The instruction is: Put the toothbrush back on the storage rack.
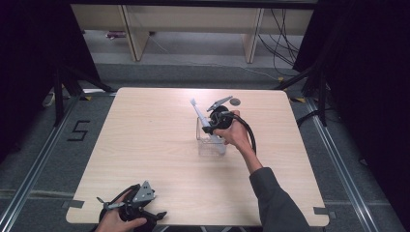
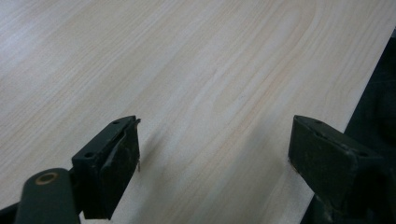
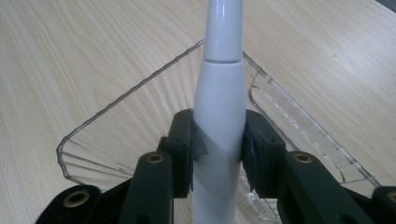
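Observation:
A white electric toothbrush [image 1: 200, 115] leans up and to the left out of a clear plastic box [image 1: 209, 143] near the middle of the table. My right gripper [image 1: 214, 126] is shut on its handle, just above the box. In the right gripper view the white toothbrush handle [image 3: 219, 102] runs up between the two black jaws, with my right gripper [image 3: 217, 151] over the clear box [image 3: 98, 135]. My left gripper [image 1: 128, 207] rests at the table's front left edge, held in a hand. In the left gripper view my left gripper [image 2: 212, 154] stands open over bare wood.
A small dark round disc [image 1: 235, 101] lies on the light wooden table [image 1: 145, 145] behind the right hand. A cable trails from the right gripper toward the person's sleeve [image 1: 275, 203]. Beyond the table are wooden furniture legs [image 1: 138, 34], cables and dark curtains.

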`<state>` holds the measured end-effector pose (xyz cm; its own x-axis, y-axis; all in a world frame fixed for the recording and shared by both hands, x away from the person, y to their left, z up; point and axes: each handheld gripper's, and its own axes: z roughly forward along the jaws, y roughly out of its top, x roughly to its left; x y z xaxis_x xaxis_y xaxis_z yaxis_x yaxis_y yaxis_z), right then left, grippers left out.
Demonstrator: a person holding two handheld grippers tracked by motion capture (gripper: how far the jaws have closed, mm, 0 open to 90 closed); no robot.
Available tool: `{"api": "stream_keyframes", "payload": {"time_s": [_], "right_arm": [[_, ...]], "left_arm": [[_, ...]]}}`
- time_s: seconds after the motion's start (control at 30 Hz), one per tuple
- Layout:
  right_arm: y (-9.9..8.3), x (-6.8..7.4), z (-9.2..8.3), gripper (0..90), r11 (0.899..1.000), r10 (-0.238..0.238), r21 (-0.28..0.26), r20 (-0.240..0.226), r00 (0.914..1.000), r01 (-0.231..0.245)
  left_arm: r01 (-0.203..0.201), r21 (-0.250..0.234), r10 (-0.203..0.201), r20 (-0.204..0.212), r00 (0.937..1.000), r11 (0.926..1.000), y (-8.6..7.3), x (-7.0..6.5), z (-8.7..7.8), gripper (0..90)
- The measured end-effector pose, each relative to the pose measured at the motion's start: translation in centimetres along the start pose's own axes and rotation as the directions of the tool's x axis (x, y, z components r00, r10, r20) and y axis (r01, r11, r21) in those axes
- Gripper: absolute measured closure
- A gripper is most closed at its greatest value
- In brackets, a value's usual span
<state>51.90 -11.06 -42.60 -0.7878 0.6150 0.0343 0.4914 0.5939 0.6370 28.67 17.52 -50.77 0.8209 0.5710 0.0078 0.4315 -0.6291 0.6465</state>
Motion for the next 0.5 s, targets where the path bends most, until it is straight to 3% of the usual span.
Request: {"api": "stream_keyframes", "payload": {"time_s": [0.03,0.07,0.1,0.13,0.2,0.23,0.27,0.3,0.33,0.37,0.4,0.43,0.47,0.5], "right_arm": [[-0.01,-0.02,0.0,66.3,1.0,-0.004,-0.003,0.007,1.0,0.004],[0.06,0.11,-0.01,66.3,1.0,0.023,0.008,0.006,0.9997,-0.023],[-0.14,-0.14,0.38,66.2,1.0,-0.005,-0.007,0.036,0.9993,0.005],[-0.04,0.09,0.32,66.1,1.0,0.016,-0.008,-0.001,0.9999,-0.016],[0.0,0.03,0.27,66.0,1.0,0.006,-0.003,-0.007,1.0,-0.007],[-0.02,0.31,0.32,65.6,0.999,0.045,0.005,0.01,0.9989,-0.045],[-0.1,-0.04,0.48,64.8,1.0,-0.025,-0.013,0.014,0.9996,0.025],[-0.1,-0.04,0.48,64.8,1.0,-0.025,-0.013,0.014,0.9996,0.025],[0.02,0.14,0.35,60.5,0.999,0.018,-0.03,-0.011,0.9998,-0.018],[0.08,0.21,0.04,60.7,1.0,0.025,-0.009,0.0,0.9997,-0.025],[0.1,0.29,-0.15,60.9,0.999,0.037,-0.011,-0.016,0.9992,-0.038],[0.08,0.5,-0.16,60.7,0.998,0.063,-0.017,-0.002,0.998,-0.063],[0.07,0.32,-0.27,60.0,0.999,0.026,-0.027,-0.01,0.9996,-0.026],[0.07,0.32,-0.27,60.0,0.999,0.026,-0.027,-0.01,0.9996,-0.026]], "left_arm": [[-0.001,0.0,0.001,0.0,1.0,1.0,0.0,0.01,0.0,15.9],[0.001,0.0,-0.001,0.001,1.0,1.0,0.01,0.01,0.01,15.9],[0.0,0.001,0.0,0.003,1.0,1.0,0.01,0.01,0.0,15.9],[0.004,-0.002,-0.004,0.0,1.0,1.0,0.0,-0.02,0.03,15.9],[-0.001,0.001,0.001,0.001,1.0,1.0,0.0,0.0,0.01,15.9],[0.003,-0.002,-0.003,-0.001,1.0,1.0,-0.01,-0.01,0.02,15.9],[0.0,0.0,0.0,0.0,1.0,1.0,-0.01,0.02,0.0,15.9],[0.0,0.0,0.0,0.0,1.0,1.0,-0.01,0.02,0.0,15.9],[-0.001,0.0,0.001,0.001,1.0,1.0,-0.01,0.01,0.01,15.9],[-0.001,0.0,0.001,0.001,1.0,1.0,-0.01,0.01,0.01,15.9],[0.0,-0.001,0.0,0.0,1.0,1.0,-0.01,0.02,0.0,15.9],[0.001,-0.002,-0.001,-0.002,1.0,1.0,0.0,-0.01,0.0,15.9],[0.0,-0.002,0.0,-0.001,1.0,1.0,0.01,-0.02,0.0,15.9],[0.0,-0.002,0.0,-0.001,1.0,1.0,0.01,-0.02,0.0,15.9]]}}
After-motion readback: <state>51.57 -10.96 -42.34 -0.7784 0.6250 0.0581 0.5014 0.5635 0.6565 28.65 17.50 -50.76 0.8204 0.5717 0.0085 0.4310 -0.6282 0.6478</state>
